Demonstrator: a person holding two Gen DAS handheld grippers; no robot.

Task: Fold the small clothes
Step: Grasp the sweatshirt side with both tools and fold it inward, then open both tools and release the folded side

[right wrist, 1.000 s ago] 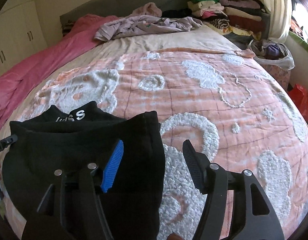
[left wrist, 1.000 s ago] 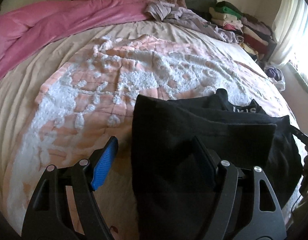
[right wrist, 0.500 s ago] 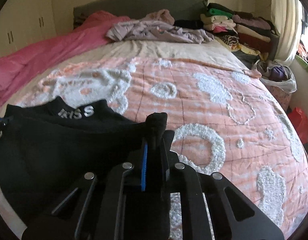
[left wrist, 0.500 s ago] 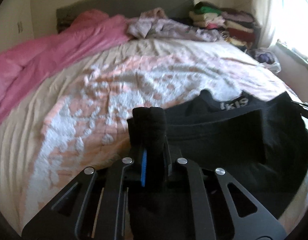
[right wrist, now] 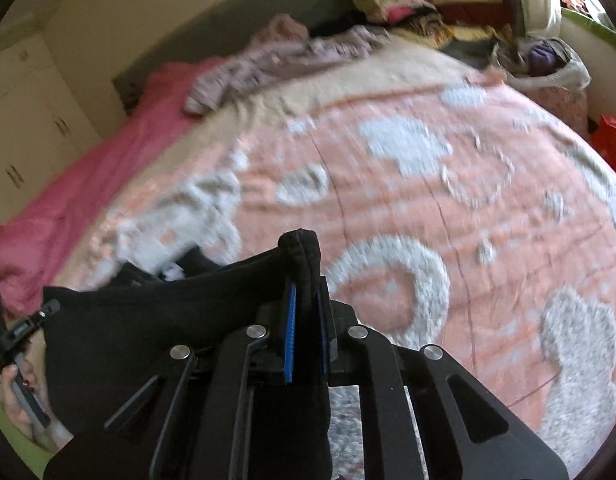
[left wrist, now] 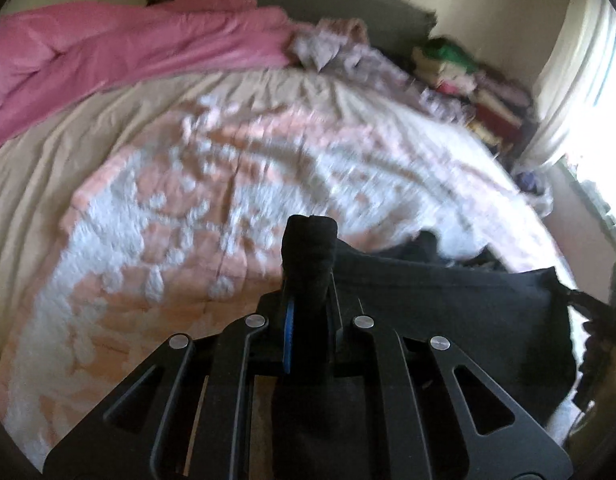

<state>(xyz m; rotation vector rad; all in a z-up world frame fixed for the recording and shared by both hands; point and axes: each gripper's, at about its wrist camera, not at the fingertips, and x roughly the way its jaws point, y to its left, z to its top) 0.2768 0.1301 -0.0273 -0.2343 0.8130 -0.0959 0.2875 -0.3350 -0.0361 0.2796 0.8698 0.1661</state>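
- Left gripper (left wrist: 308, 300): jaws closed tight on one bunched corner of the black garment (left wrist: 448, 312), which protrudes above the fingertips at frame centre.
- Black garment: stretched from centre to right edge of the left wrist view, above the pink-and-white bedspread (left wrist: 180, 208).
- Right gripper (right wrist: 306, 300): jaws clamped on the opposite corner; the cloth spans toward lower left.

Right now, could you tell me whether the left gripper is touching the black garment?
Touching: in the left wrist view, the left gripper has its jaws shut on a bunched corner of the black garment.
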